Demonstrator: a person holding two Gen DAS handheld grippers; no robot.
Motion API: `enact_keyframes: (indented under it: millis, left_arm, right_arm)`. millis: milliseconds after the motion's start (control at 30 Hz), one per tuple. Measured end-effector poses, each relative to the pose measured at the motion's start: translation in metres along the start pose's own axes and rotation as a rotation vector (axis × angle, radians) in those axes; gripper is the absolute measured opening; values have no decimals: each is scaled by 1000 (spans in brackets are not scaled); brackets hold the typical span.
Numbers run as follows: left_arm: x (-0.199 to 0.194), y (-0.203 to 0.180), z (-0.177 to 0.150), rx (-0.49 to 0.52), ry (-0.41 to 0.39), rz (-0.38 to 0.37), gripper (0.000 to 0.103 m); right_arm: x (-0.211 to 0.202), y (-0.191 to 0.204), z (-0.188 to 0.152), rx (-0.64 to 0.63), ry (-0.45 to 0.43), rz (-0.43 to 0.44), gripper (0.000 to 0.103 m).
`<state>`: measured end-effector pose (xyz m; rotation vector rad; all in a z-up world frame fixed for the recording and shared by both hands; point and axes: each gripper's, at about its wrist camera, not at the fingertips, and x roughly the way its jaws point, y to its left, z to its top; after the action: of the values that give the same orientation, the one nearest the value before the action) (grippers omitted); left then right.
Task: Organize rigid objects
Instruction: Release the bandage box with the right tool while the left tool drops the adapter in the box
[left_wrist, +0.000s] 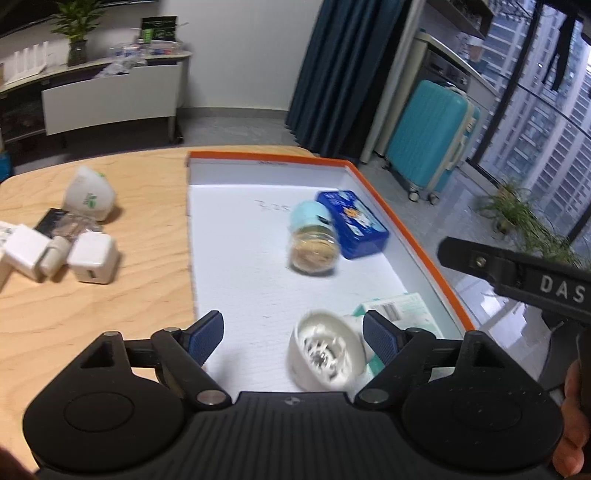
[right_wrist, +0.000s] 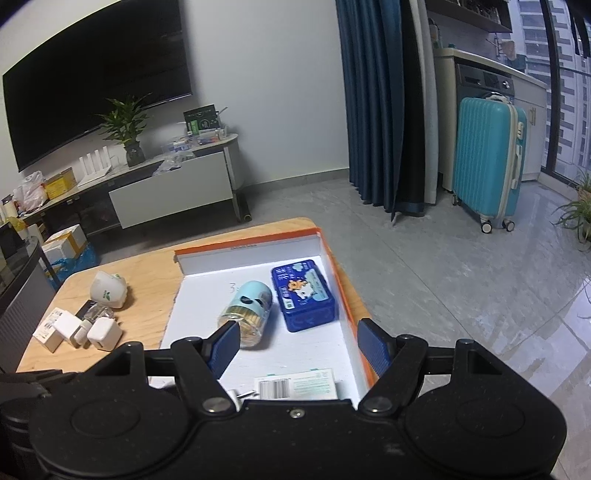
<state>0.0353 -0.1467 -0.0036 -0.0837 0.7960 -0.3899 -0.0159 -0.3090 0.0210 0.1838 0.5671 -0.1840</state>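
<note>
An orange-rimmed white tray (left_wrist: 413, 236) lies on the wooden table (left_wrist: 110, 295). In it are a blue tin (left_wrist: 354, 221), a toppled jar with a teal lid (left_wrist: 314, 240) and a green-and-white carton (left_wrist: 402, 304). My left gripper (left_wrist: 293, 338) is open over the tray's near end. A blurred white round object (left_wrist: 325, 354) lies between its fingers, close to the right pad and clear of the left one. My right gripper (right_wrist: 299, 349) hangs open above the tray (right_wrist: 343, 288) with nothing in it. Beyond it are the jar (right_wrist: 251, 310), the tin (right_wrist: 304, 295) and the carton (right_wrist: 295, 384).
Left of the tray lie a white bottle (left_wrist: 88, 195), white chargers (left_wrist: 92, 262) and a small dark pack (left_wrist: 51, 221). The right gripper's black body (left_wrist: 517, 273) reaches in over the tray's right rim. Past the table are grey floor and a teal suitcase (right_wrist: 487, 162).
</note>
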Motion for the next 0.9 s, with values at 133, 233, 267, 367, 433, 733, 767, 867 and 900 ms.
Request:
enact_keyframes:
  millis: [133, 233, 267, 367, 433, 733, 767, 867, 900]
  left_arm:
    - [-11, 11, 3, -21, -20, 38, 87]
    - [-19, 21, 6, -38, -34, 72, 88]
    - [-22, 24, 7, -44, -37, 82, 89]
    - [-29, 35, 9, -60, -47, 113, 90]
    - [-34, 42, 10, -71, -55, 131, 91]
    - [-52, 69, 12, -110, -77, 194, 95]
    - [-54, 72, 12, -115, -79, 199, 95]
    - [-58, 81, 12, -128, -86, 212, 95]
    - [-59, 84, 12, -134, -88, 216, 96]
  right_arm:
    - [-1, 11, 1, -15, 1, 21, 87]
    - [0, 21, 1, -31, 6, 38, 87]
    - [0, 25, 1, -37, 8, 44, 87]
    - [0, 35, 2, -49, 12, 63, 88]
    - [2, 42, 2, -59, 18, 74, 88]
    - [11, 72, 2, -88, 47, 136, 89]
    - [12, 75, 2, -90, 50, 144, 89]
    - [13, 86, 2, -103, 54, 161, 89]
    - [14, 89, 2, -109, 56, 166, 89]
